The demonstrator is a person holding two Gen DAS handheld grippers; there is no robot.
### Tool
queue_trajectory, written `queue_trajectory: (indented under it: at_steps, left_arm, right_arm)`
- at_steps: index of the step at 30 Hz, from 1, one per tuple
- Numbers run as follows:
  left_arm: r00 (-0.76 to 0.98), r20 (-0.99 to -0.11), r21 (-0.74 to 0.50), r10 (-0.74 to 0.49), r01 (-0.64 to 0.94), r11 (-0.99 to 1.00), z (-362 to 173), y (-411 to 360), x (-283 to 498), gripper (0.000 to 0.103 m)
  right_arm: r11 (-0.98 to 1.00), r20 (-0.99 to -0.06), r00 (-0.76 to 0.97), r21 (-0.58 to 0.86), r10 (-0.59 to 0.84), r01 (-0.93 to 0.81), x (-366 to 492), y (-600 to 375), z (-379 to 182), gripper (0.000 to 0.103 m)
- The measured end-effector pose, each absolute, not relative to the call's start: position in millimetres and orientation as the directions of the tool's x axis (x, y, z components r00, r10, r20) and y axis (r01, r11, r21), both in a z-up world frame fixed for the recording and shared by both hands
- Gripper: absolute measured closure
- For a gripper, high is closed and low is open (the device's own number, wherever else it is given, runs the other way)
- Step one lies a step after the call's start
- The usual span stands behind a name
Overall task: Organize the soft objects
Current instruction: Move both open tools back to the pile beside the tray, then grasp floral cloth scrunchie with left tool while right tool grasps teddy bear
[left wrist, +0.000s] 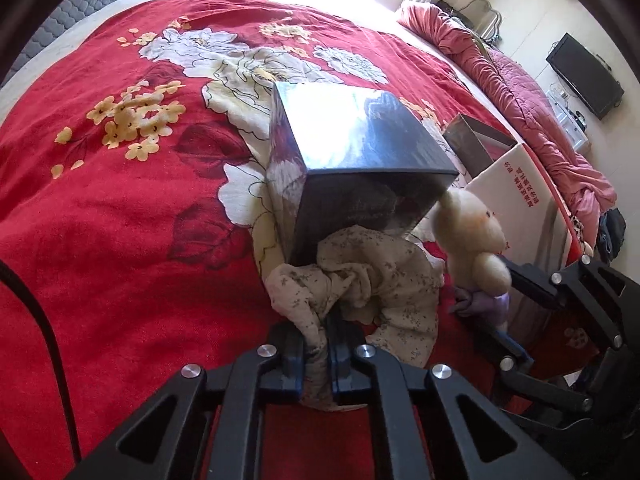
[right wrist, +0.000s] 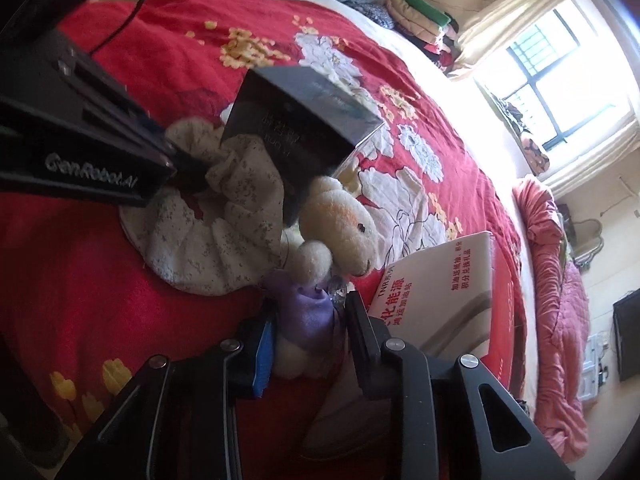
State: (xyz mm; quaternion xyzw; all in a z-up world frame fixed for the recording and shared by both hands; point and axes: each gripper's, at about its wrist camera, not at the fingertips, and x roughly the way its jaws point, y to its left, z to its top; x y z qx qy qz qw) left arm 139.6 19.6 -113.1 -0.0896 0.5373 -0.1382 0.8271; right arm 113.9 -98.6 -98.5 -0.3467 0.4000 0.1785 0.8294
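A crumpled cream cloth (left wrist: 372,280) with small grey flowers lies on the red bed against a dark glossy box (left wrist: 360,152). My left gripper (left wrist: 316,344) is shut on a bunched fold of this cloth. Right of it, a cream plush bunny (left wrist: 472,232) in a purple dress leans on the box. In the right wrist view my right gripper (right wrist: 308,328) is shut on the plush bunny (right wrist: 340,220) at its purple body. The cloth (right wrist: 216,232) and the left gripper (right wrist: 184,168) show on that view's left side.
The red floral blanket (left wrist: 120,208) covers the bed. A white carton (right wrist: 440,292) with red print lies just right of the bunny. A pink quilt (right wrist: 560,320) is heaped along the bed's far side. A black screen (left wrist: 584,76) and a window (right wrist: 560,92) lie beyond.
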Motion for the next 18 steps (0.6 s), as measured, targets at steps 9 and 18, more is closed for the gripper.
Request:
queue_trajectory:
  at_steps: [9,18]
  left_arm:
    - [0.466,-0.82,-0.285,-0.332,0.17,0.943,-63,13,104,0.096]
    - [0.553,-0.749,-0.251,-0.365,0.272,0.929,13,-37,85,0.096]
  right_arm:
    - [0.852,-0.751,0.618,-0.15,0.232,-0.502,108,-143,-33,0.07]
    - [0.91,-0.653,0.719,-0.107,0.24,-0.401,75,-194,17,0.07]
